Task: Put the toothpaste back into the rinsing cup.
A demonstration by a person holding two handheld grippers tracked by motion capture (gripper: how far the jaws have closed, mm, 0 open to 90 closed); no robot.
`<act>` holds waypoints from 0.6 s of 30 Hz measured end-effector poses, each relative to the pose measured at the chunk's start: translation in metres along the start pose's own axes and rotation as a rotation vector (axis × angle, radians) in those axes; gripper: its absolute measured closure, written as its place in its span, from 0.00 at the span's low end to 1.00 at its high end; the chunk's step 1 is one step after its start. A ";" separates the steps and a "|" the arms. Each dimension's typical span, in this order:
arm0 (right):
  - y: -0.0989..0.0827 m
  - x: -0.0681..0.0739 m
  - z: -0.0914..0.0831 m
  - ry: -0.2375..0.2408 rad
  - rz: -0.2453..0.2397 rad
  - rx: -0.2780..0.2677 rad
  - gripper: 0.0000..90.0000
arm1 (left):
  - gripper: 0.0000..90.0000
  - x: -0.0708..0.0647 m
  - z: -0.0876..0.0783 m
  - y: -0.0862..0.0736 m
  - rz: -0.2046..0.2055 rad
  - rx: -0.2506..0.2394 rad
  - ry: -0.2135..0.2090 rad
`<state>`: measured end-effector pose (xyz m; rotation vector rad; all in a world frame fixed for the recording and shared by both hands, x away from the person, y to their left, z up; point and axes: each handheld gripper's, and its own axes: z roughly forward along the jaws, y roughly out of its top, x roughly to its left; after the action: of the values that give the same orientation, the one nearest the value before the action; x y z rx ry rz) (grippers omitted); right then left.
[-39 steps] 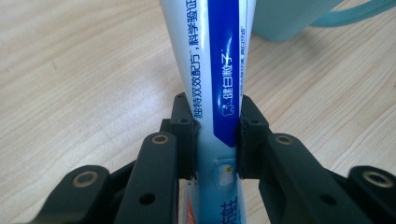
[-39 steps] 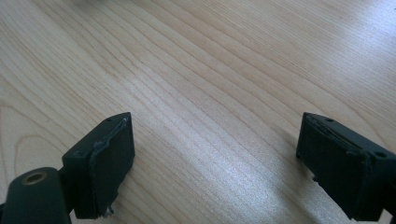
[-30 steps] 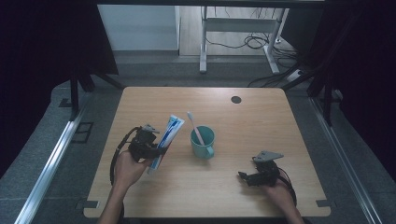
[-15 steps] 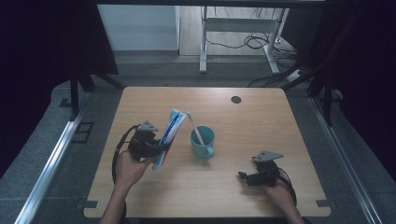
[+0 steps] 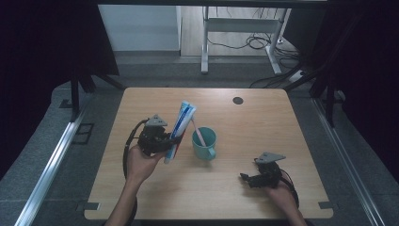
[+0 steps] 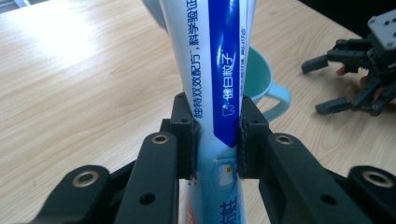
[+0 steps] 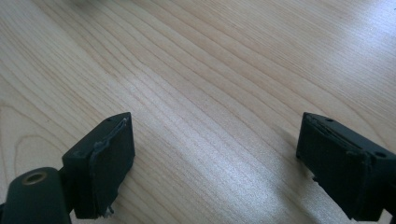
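A long blue-and-white toothpaste tube (image 5: 181,127) is pinched near its lower end by my left gripper (image 5: 162,141), which is shut on it and holds it steeply tilted above the table. In the left gripper view both pads press the sides of the tube (image 6: 217,70). Just right of it stands a teal cup (image 5: 204,143) with a pink toothbrush (image 5: 198,134) leaning inside; the cup (image 6: 261,79) shows behind the tube. My right gripper (image 5: 244,179) rests open on the table at the front right, with bare wood between its jaws (image 7: 215,154).
The wooden table (image 5: 263,127) has a small dark round hole (image 5: 237,100) near its far edge. Beyond the table a metal stand (image 5: 205,42) and cables (image 5: 254,42) lie on the floor. Dark curtains hang on both sides.
The left hand has lifted the toothpaste tube and brought it a little right, toward the cup, its top end now higher. The right gripper has stayed still.
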<state>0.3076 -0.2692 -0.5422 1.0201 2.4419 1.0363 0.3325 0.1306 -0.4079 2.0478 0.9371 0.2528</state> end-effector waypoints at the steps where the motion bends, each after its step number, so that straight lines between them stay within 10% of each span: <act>1: 0.000 0.000 0.000 0.000 0.000 0.000 0.13 | 0.81 -0.001 0.001 0.002 -0.001 -0.007 0.000; 18: 0.000 0.000 0.000 0.000 0.002 -0.002 0.13 | 0.81 -0.014 0.018 0.033 0.011 -0.058 -0.005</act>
<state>0.3076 -0.2692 -0.5424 1.0218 2.4395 1.0392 0.3489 0.0981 -0.3917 2.0000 0.9061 0.2774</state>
